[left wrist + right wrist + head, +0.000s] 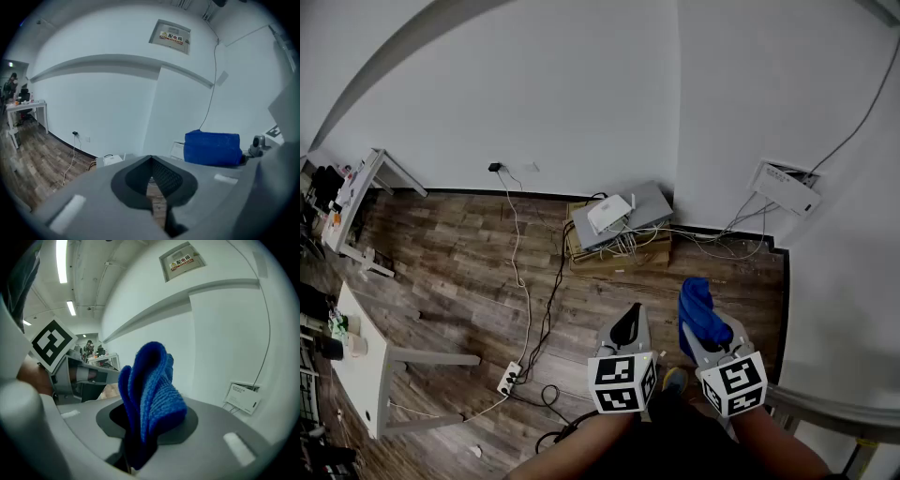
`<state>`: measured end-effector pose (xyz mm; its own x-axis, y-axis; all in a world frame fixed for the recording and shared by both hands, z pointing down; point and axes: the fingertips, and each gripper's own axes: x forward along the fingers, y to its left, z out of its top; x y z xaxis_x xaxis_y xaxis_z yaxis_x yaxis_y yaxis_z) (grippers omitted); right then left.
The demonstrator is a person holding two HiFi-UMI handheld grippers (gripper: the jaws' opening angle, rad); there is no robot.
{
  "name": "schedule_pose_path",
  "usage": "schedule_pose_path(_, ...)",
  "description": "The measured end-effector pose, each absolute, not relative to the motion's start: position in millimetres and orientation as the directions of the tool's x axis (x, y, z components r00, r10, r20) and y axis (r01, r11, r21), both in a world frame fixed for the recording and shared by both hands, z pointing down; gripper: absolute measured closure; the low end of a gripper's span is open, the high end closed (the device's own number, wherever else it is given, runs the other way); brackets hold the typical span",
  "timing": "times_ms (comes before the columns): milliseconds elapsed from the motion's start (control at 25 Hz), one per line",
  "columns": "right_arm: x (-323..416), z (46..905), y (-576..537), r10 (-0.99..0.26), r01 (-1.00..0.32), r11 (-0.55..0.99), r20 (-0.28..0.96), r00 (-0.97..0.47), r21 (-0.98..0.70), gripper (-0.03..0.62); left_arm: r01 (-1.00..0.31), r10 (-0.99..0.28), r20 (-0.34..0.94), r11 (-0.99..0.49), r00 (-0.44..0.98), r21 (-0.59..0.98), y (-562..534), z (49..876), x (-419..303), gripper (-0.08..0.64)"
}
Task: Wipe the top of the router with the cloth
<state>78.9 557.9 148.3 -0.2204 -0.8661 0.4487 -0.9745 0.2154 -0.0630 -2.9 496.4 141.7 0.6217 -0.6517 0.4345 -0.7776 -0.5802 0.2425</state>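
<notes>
While I hold both tools low in front of me, the left gripper (151, 160) has its dark pads pressed together with only a thin slit between them, and nothing is caught there. Just beside it, the right gripper (139, 430) pinches the blue cloth (150, 390), whose folded bulk stands up above the jaws. In the head view the two marker cubes sit side by side at the bottom edge, my forearms behind them.

Below the grippers lies a wood floor (459, 262). On it, to my left, a white power strip (510, 378) trails dark and white cables (546, 319) toward the wall. A white table (366, 366) stands further left.

Well ahead of both grippers, against the white wall, a cardboard box (619, 253) carries a flat grey unit (649, 206). A small white device, probably the router (609, 213), rests tilted on that unit, with white leads bunched beneath it. The cloth is well apart from it.

To the right, a white wall box (786, 189) hangs above the skirting.
</notes>
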Motion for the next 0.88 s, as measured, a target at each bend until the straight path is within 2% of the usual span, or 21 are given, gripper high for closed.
schedule_pose_path(200, 84.5, 145.4, 546.8, -0.868, -0.967, 0.248, 0.430, -0.249, -0.060, 0.453, -0.780, -0.658, 0.430, -0.581, 0.619, 0.234, 491.5, 136.1, 6.4, 0.558)
schedule_pose_path(640, 54.3, 144.3, 538.0, -0.868, -0.970, 0.240, 0.439, -0.233, -0.041, 0.453, -0.787, -0.667, 0.428, -0.571, 0.610, 0.233, 475.8, 129.6, -28.7, 0.558)
schedule_pose_path(880, 68.4, 149.7, 518.9, -0.866, -0.967, 0.246, 0.435, -0.247, -0.060, 0.448, -0.799, -0.671, 0.442, -0.553, 0.595, 0.237, 456.4, 135.6, -13.0, 0.558)
